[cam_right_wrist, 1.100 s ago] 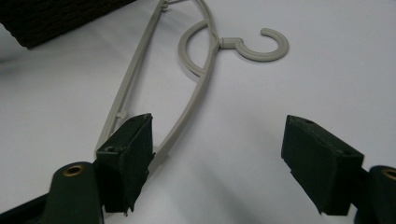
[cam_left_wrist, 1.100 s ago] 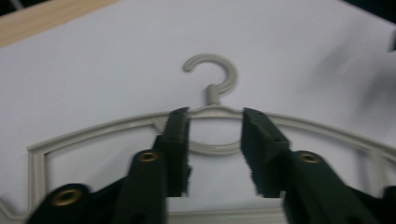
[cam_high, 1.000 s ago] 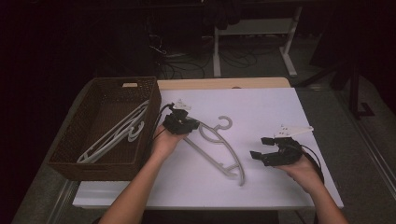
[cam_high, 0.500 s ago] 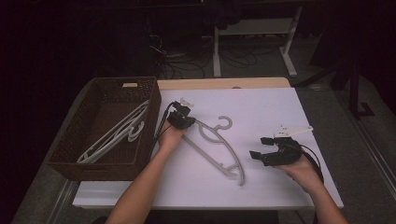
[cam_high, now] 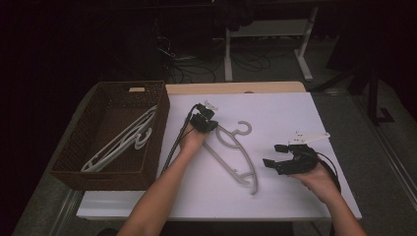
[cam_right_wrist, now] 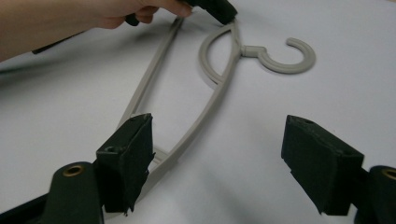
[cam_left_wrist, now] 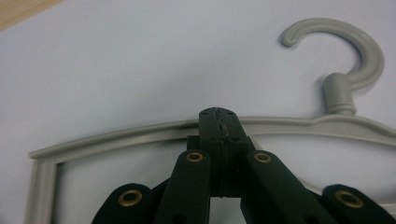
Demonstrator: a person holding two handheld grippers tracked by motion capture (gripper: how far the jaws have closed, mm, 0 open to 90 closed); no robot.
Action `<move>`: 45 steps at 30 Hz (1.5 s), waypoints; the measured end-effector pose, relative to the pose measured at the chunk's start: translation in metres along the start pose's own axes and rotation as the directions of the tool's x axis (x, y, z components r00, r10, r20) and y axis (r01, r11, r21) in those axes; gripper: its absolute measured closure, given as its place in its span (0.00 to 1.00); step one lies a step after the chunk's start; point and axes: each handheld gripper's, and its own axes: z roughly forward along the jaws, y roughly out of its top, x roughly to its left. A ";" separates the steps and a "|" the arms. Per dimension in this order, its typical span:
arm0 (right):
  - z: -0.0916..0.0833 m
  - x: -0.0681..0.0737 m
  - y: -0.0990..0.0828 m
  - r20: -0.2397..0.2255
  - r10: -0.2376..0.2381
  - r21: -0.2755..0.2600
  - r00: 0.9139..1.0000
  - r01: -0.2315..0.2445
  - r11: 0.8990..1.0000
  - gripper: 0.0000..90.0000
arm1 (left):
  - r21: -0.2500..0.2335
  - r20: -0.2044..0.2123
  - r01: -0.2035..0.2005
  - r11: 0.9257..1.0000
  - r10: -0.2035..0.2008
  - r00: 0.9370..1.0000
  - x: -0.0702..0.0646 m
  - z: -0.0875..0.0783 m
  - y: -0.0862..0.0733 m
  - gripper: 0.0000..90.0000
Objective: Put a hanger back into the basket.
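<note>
A grey plastic hanger (cam_high: 231,150) lies flat on the white table, its hook (cam_high: 243,128) pointing to the far right. My left gripper (cam_high: 204,123) is at the hanger's far end, jaws shut. In the left gripper view the closed tips (cam_left_wrist: 218,112) sit right over the hanger's curved upper arm (cam_left_wrist: 116,140), beside the hook (cam_left_wrist: 345,56); I cannot tell whether the arm is pinched. My right gripper (cam_high: 274,154) rests near the right front, open and empty. Its view looks along the hanger (cam_right_wrist: 210,102) between wide jaws (cam_right_wrist: 219,163), with the left hand and gripper (cam_right_wrist: 219,9) beyond.
A dark wicker basket (cam_high: 164,98) stands at the table's left with a few pale hangers (cam_high: 123,140) inside. The white sheet (cam_high: 295,113) covers the table; a wooden strip (cam_high: 236,87) shows along its far edge. Cables trail from both grippers.
My left hand has slid to the right and slightly forward onto the hanger's upper arm, its jaws now fully together. The right hand and gripper have stayed still.
</note>
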 end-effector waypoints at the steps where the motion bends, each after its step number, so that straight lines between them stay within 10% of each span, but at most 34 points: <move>1: 0.000 0.000 0.000 -0.001 -0.001 0.000 1.000 0.001 1.000 0.27 | 0.000 0.007 -0.010 1.000 0.010 1.000 -0.003 0.003 0.004 1.00; 9: 0.000 -0.002 -0.001 -0.004 0.002 0.003 1.000 -0.002 1.000 0.27 | -0.007 0.040 -0.019 1.000 0.019 0.999 -0.013 0.018 0.021 1.00; 16: 0.000 -0.004 -0.002 -0.008 0.013 0.012 1.000 -0.013 1.000 0.35 | -0.048 0.091 0.018 0.999 -0.014 0.996 -0.008 -0.016 0.016 0.75; 32: 0.025 0.000 -0.004 -0.010 -0.026 0.144 1.000 0.028 0.989 0.97 | -0.092 0.300 0.058 0.994 -0.028 0.953 -0.023 -0.103 -0.049 0.15; 45: 0.043 0.006 -0.012 -0.031 -0.054 0.237 0.998 0.060 0.970 0.99 | -0.114 0.332 0.050 0.992 -0.009 0.943 -0.038 -0.118 -0.076 0.02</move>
